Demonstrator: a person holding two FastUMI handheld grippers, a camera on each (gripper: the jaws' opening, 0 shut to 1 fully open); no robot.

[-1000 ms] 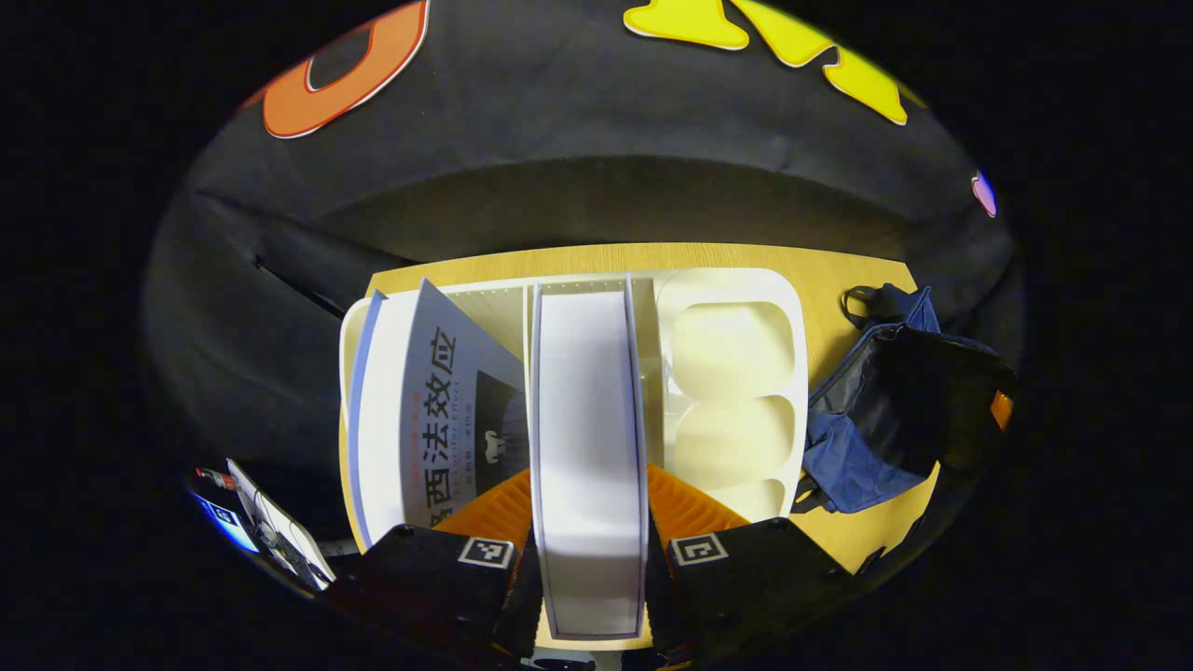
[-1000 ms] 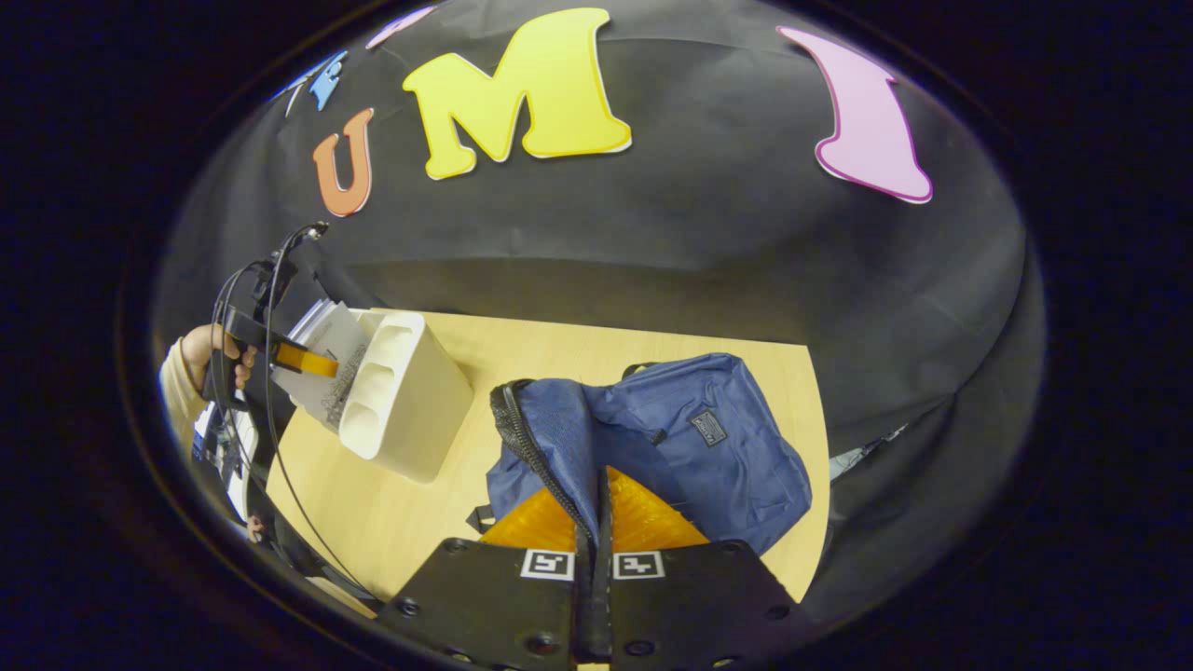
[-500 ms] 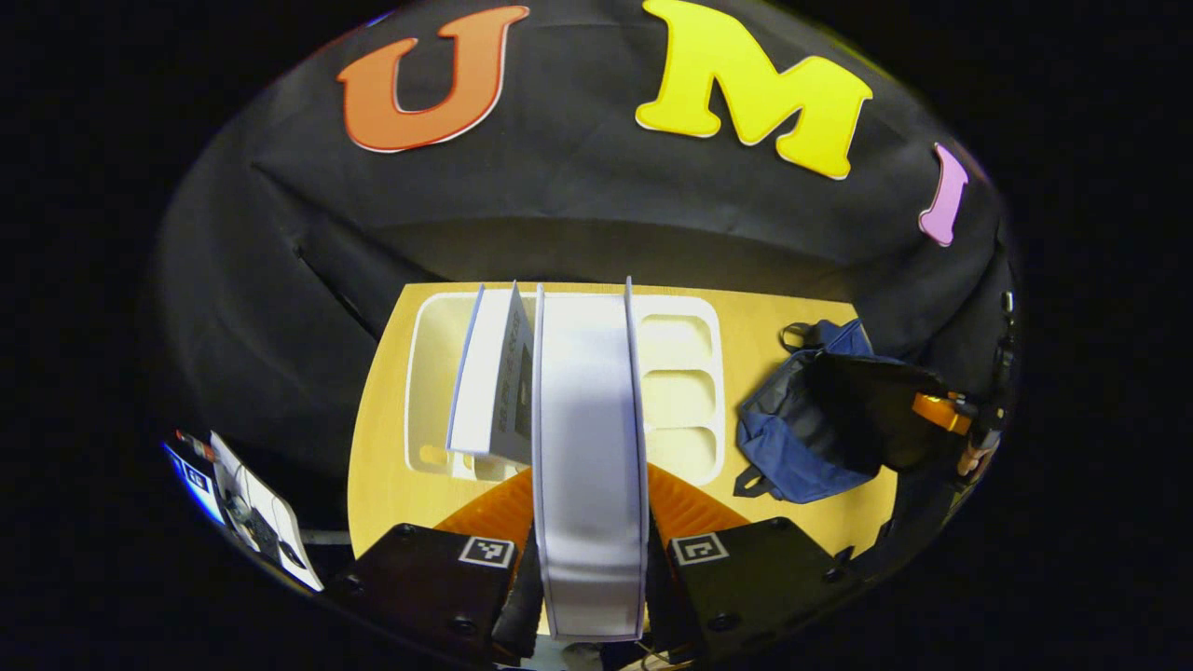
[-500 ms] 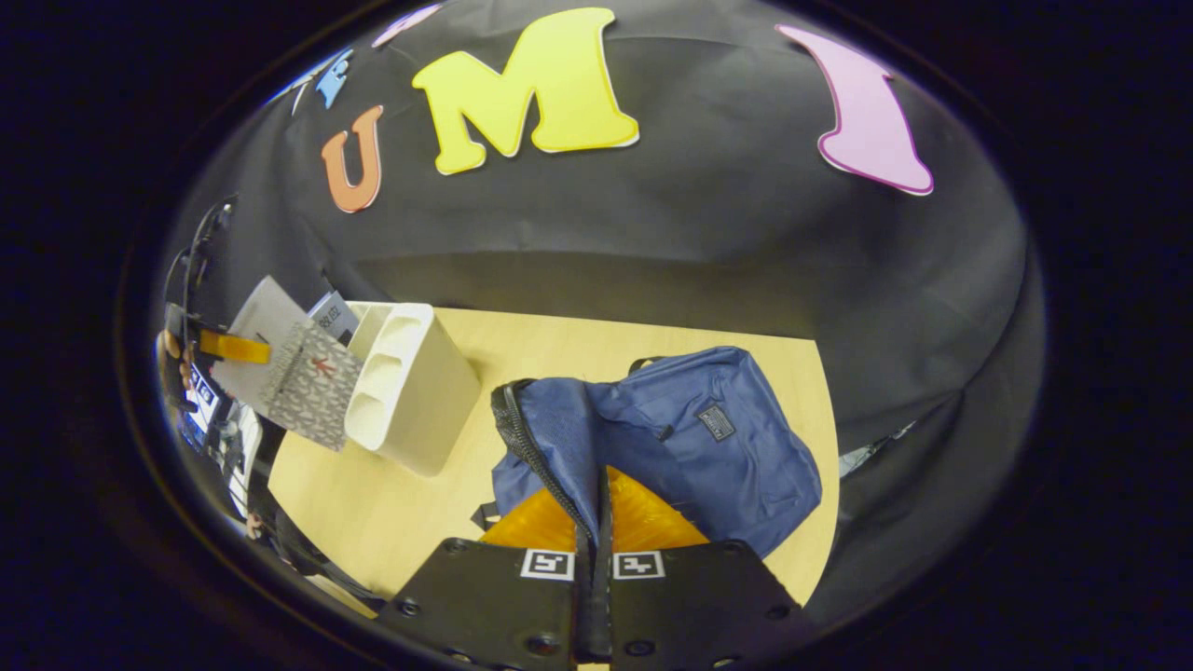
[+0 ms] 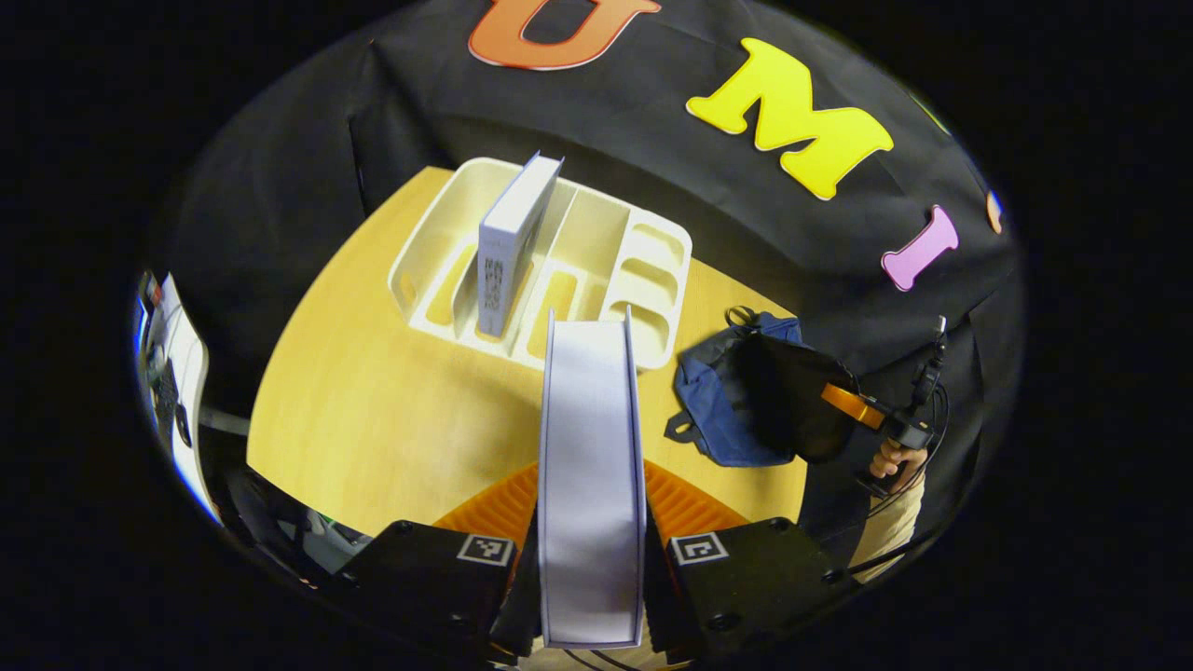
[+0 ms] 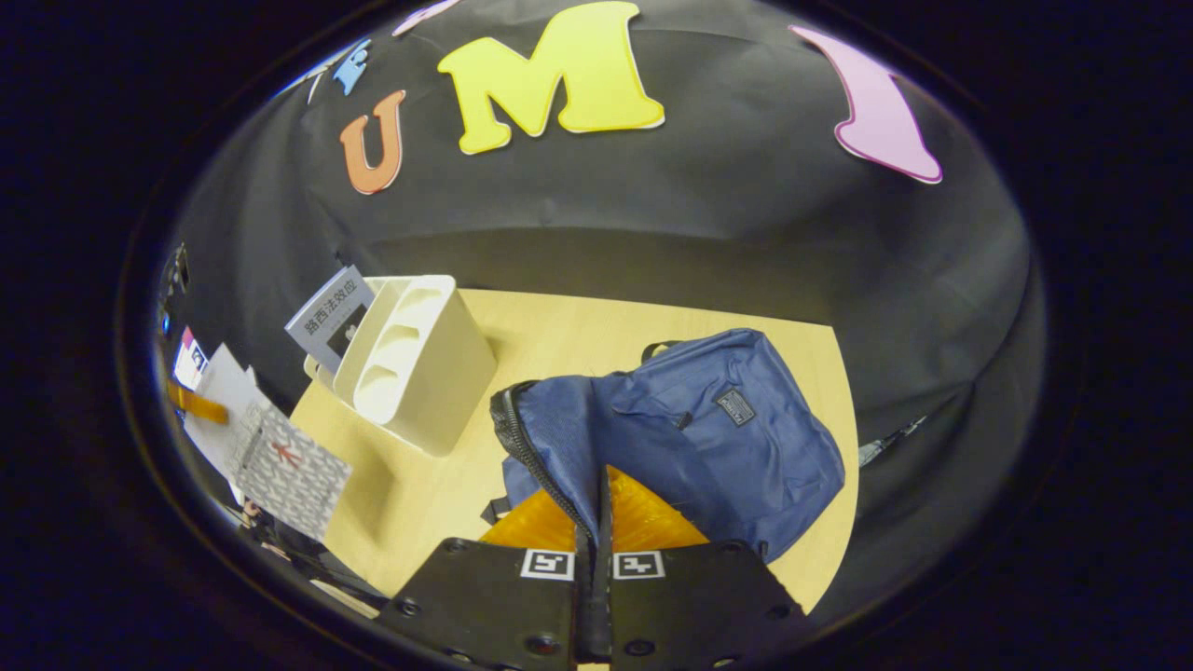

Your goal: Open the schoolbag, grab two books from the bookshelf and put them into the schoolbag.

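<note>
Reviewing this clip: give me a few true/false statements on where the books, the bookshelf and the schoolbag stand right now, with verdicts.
1. The left tongs are shut on a book, held clear of the bookshelf. True.
2. The bookshelf holds no books. False: one other book stands in a slot of it.
3. The right tongs are shut on the edge of the schoolbag by its zipper. True.
4. The schoolbag is zipped shut. False: in the left gripper view its mouth gapes, dark inside.
5. The held book is already inside the schoolbag. False: it is over the table, apart from the bag.
</note>
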